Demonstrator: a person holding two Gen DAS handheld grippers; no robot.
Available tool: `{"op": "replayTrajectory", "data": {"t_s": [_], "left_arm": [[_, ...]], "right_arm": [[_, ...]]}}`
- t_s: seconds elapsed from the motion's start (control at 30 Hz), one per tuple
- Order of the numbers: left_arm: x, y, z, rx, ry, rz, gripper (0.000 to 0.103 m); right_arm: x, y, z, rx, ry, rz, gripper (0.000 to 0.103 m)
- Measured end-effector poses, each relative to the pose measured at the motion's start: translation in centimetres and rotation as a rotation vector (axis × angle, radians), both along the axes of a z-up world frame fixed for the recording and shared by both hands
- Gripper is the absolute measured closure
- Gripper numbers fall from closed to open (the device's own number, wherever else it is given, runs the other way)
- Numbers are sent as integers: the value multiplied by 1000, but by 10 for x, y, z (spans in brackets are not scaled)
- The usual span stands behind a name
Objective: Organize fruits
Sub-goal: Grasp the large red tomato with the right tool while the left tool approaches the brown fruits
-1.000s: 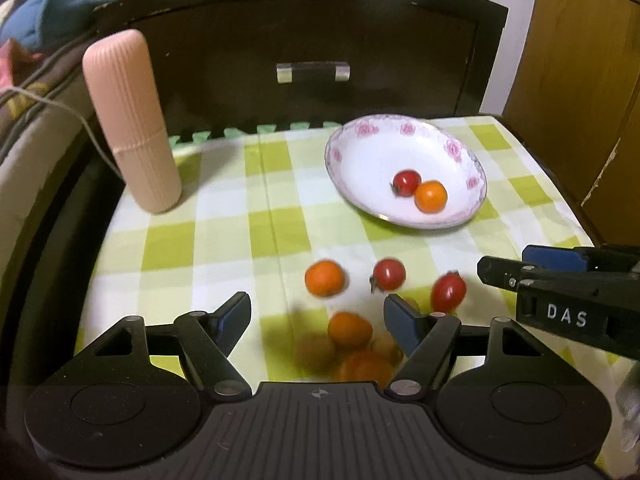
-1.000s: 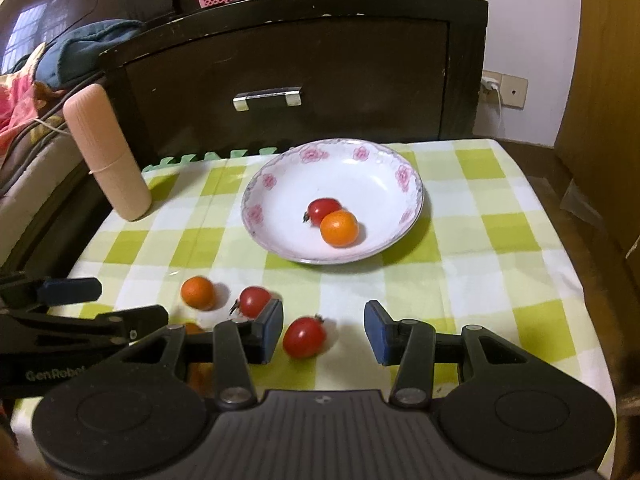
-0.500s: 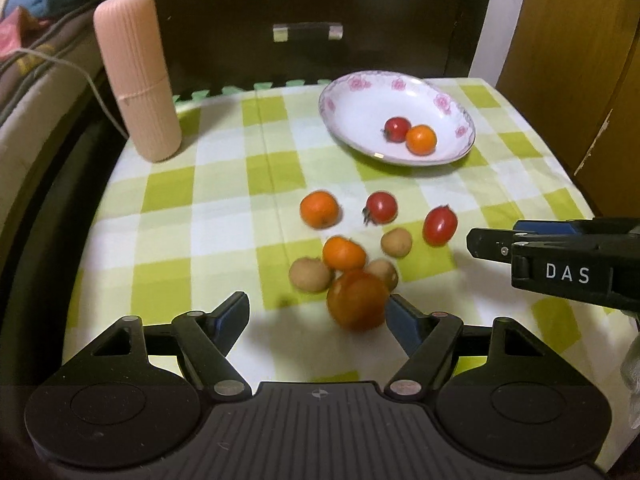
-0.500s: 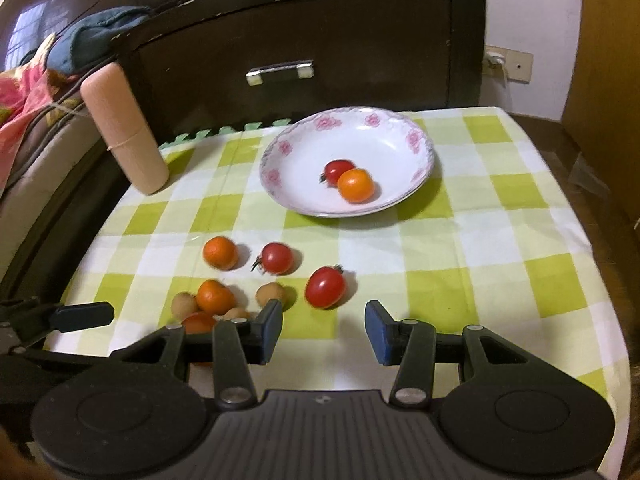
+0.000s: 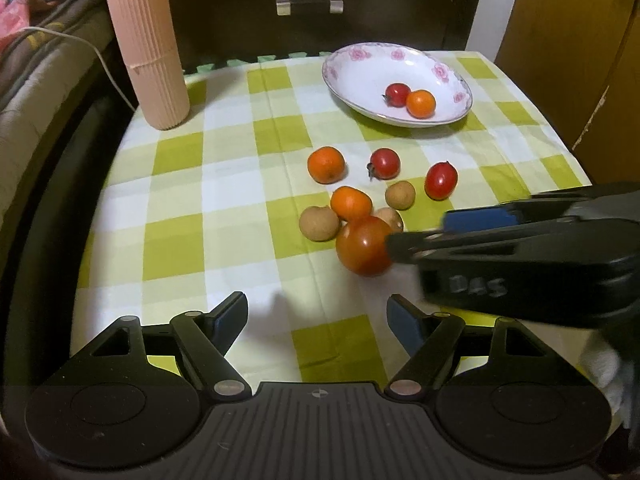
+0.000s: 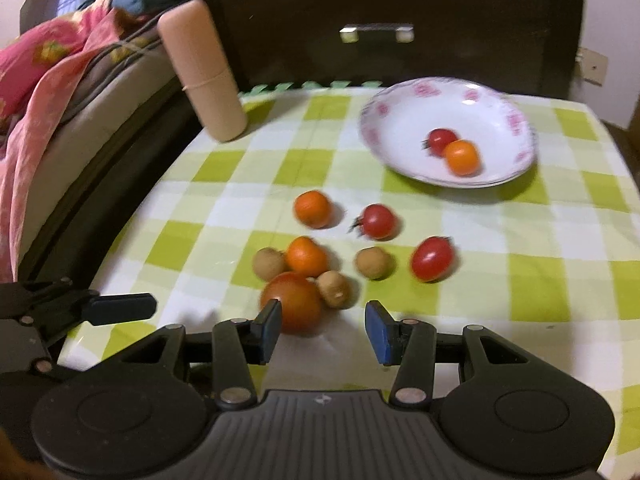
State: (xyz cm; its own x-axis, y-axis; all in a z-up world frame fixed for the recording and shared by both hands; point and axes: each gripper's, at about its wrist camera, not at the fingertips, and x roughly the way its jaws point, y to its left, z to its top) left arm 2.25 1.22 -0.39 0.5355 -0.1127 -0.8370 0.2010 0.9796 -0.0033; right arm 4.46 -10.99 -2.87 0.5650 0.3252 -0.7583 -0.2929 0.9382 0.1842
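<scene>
Loose fruit lies mid-cloth: a large tomato (image 5: 364, 246), two small oranges (image 5: 326, 165), two cherry tomatoes (image 5: 385, 163) and three brown longans (image 5: 319, 223). The flowered white plate (image 5: 360, 68) behind them holds one cherry tomato (image 5: 398, 95) and one orange (image 5: 421, 104). My left gripper (image 5: 318, 320) stands open over bare cloth, short of the fruit. My right gripper (image 6: 324, 328) is open too, its left pad right in front of the large tomato (image 6: 294, 306); nothing sits between its fingers. It reaches in from the right in the left wrist view.
A ribbed pink cylinder case (image 5: 148, 48) stands at the back left of the green-checked cloth (image 5: 224, 184). A dark drawer cabinet (image 5: 308, 4) closes off the back. Bedding (image 6: 48, 80) lies to the left, and a wooden door (image 5: 572, 40) is on the right.
My left gripper has drawn back from the fruit cluster. My right gripper has swung left and closer, from facing the cherry tomato to the large tomato. No fruit has moved.
</scene>
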Motion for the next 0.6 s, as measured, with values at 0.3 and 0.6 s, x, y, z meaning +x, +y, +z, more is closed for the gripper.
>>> {"op": "replayTrajectory", "data": {"t_s": [0.3, 0.6], "left_arm": [[2, 3, -5, -1, 25, 13, 20], [5, 4, -8, 2, 31, 23, 20]], "right_arm": [[22, 16, -14, 25, 65, 34, 59], [27, 15, -23, 39, 81, 33, 63]]}}
